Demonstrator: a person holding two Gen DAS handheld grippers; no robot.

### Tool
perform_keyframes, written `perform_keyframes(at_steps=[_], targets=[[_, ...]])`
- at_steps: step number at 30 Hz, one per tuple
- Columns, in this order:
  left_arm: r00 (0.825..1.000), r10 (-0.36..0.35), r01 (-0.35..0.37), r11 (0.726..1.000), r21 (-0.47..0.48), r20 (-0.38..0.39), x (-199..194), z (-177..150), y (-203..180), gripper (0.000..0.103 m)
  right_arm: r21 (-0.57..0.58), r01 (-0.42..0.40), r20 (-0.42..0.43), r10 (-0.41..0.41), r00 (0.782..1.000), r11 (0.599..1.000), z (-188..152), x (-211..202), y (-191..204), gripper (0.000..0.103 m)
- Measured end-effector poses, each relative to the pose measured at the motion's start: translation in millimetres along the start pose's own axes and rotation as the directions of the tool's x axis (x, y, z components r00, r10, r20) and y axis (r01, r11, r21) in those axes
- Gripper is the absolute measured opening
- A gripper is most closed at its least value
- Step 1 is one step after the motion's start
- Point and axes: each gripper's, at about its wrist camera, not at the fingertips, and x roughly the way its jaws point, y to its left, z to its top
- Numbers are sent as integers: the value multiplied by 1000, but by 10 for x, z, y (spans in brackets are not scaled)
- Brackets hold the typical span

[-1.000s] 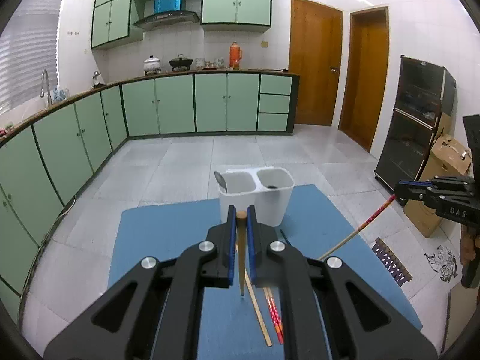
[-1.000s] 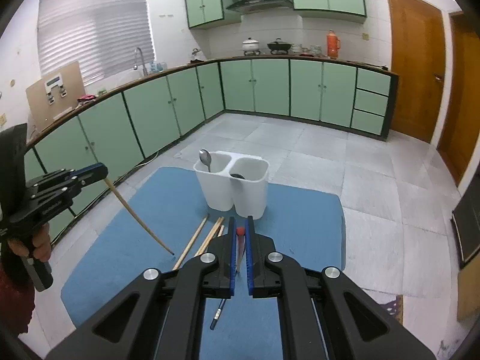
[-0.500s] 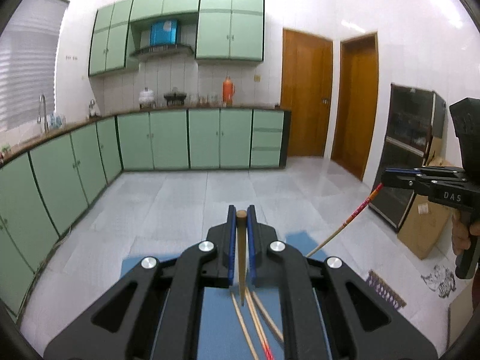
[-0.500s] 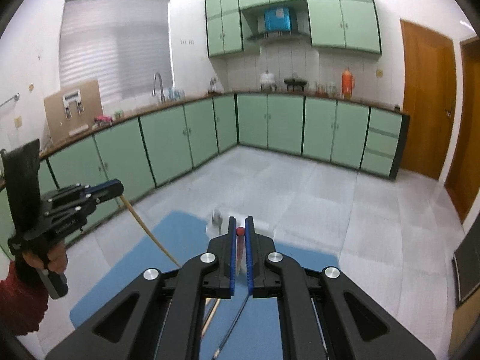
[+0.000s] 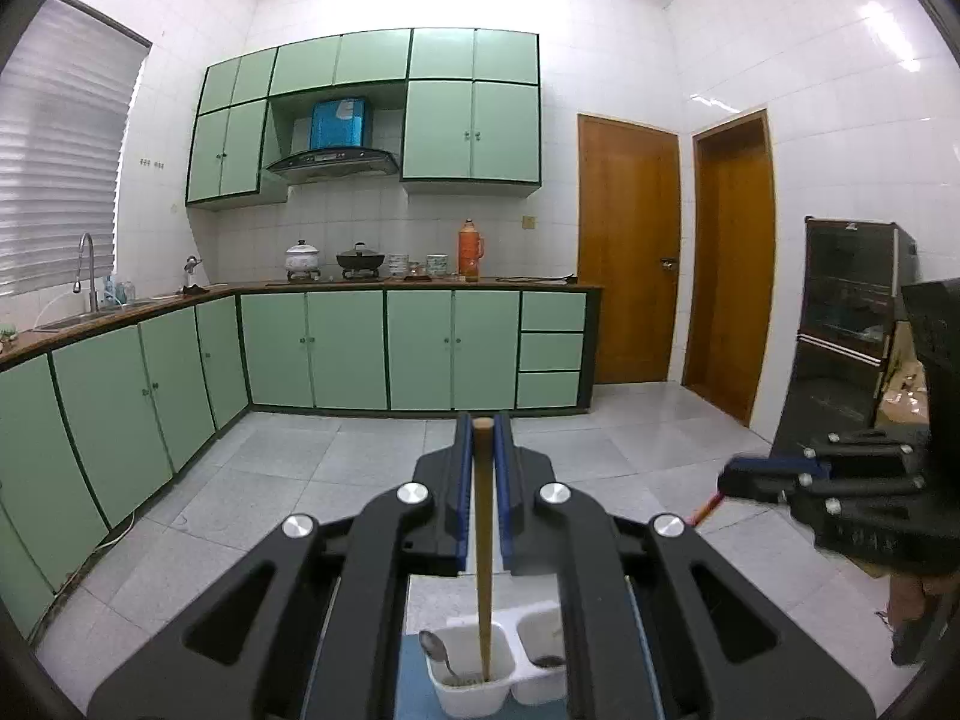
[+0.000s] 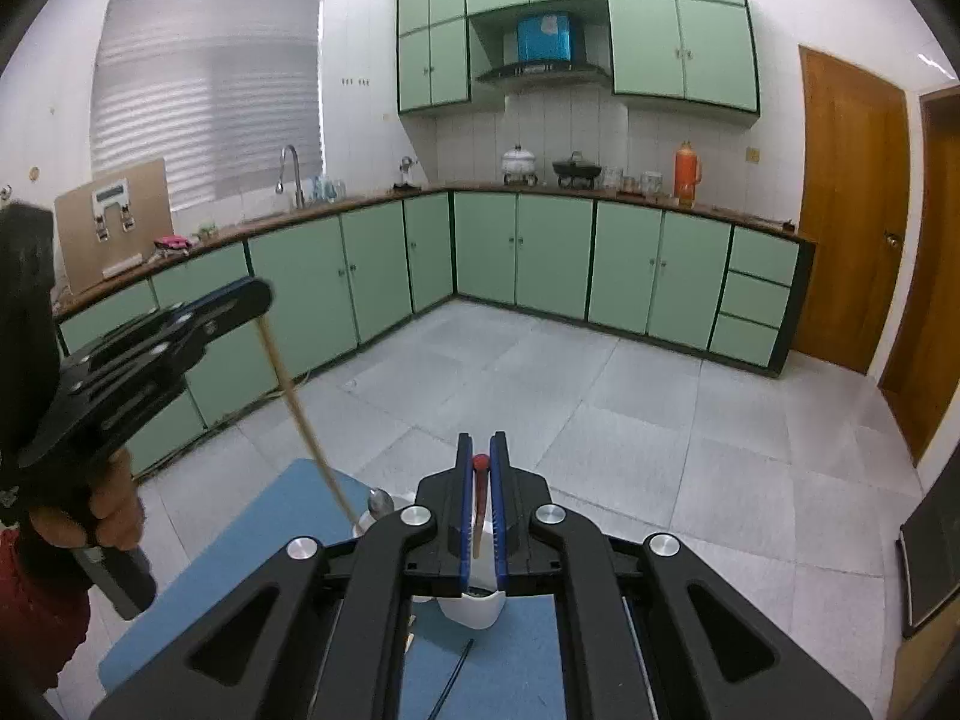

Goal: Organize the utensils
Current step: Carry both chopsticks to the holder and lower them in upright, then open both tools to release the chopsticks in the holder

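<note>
My left gripper [image 5: 482, 420] is shut on a plain wooden chopstick [image 5: 483, 540] that hangs down from it. The stick's lower tip lines up with the left compartment of the white two-compartment holder [image 5: 528, 618], where a metal spoon [image 5: 437, 655] stands. My right gripper [image 6: 480, 438] is shut on a red-topped chopstick [image 6: 480, 480], held above the same holder [image 6: 474, 609]. The right wrist view shows the left gripper [image 6: 255, 297] at the left, its wooden chopstick [image 6: 306, 426] slanting down towards the spoon [image 6: 379, 501]. Whether either tip is inside a compartment I cannot tell.
The holder stands on a blue mat [image 6: 264, 546] on the tiled floor. A dark thin utensil [image 6: 456, 669] lies on the mat near me. Green cabinets [image 5: 336, 348] line the far and left walls. A black cabinet [image 5: 852, 324] and wooden doors [image 5: 627, 252] are at the right.
Both grippers have risen with their chopsticks and moved over the holder, and both cameras have tilted up. The loose chopsticks on the mat have dropped out of view.
</note>
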Motion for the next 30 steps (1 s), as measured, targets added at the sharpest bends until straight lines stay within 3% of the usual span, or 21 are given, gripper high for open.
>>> perform_keyframes(at_steps=[4, 11, 12, 15, 17, 19, 25, 30], targets=[[999, 16, -16, 1000, 5, -35, 340, -208, 18, 6, -10, 5, -41, -6, 999, 1000, -132, 330, 10, 5], [986, 25, -26, 1000, -2, -162, 684, -644, 147, 8, 11, 1, -92, 0, 996, 1000, -386, 620, -42, 6], [984, 28, -29, 1000, -2, -176, 693, -692, 174, 11, 16, -2, -101, 4, 995, 1000, -429, 642, -50, 6], [980, 36, -39, 999, -11, -195, 640, -790, 270, 35, 21, -10, -127, 13, 992, 1000, -529, 686, -53, 6], [979, 39, -44, 999, -19, -199, 551, -833, 331, 41, 32, -11, -129, 15, 992, 999, -580, 673, -64, 9], [979, 42, -48, 999, -25, -202, 455, -851, 362, 50, 37, -11, -127, 16, 992, 999, -626, 613, -61, 18], [977, 70, -79, 996, -35, -201, 37, -931, 439, 65, 54, 29, -74, -25, 997, 998, -744, 299, -62, 54], [972, 93, -106, 993, -51, -215, -409, -1137, 455, 78, 78, 75, -35, -73, 997, 994, -972, -31, -21, 77]])
